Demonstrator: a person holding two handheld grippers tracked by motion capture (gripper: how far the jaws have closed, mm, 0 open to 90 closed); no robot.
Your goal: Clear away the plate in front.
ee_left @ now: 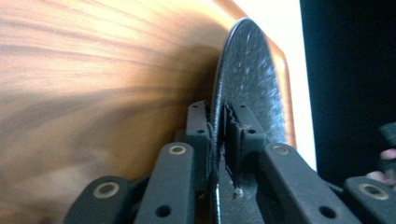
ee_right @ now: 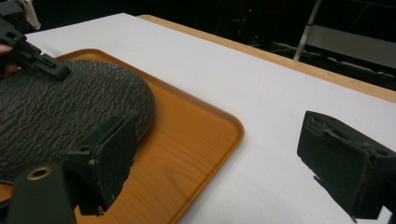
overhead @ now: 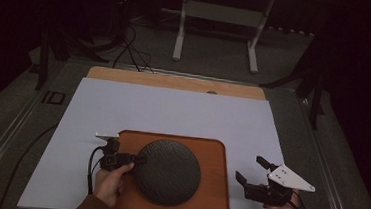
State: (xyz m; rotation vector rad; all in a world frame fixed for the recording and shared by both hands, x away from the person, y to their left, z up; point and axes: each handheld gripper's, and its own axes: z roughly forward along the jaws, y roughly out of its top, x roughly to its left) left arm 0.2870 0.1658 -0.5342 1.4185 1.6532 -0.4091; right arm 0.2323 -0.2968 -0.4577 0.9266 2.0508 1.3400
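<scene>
on the orange wooden tray [overhead: 217,154] lies the dark, round, rough-textured plate [overhead: 168,172]; the left gripper [overhead: 131,158] pinches its left rim with narrow jaws, seemingly to lift or steady it. the right gripper [overhead: 253,172] waits wide open beside the tray, holding nothing.

Left tongs [overhead: 138,159], held in the left hand [overhead: 112,179] at the left rim of the dark round plate [overhead: 167,172], clamp that rim between nearly closed jaws. Right tongs [overhead: 251,172], in the right hand [overhead: 282,205] well right of the plate, stand wide open, gripping nothing.
</scene>
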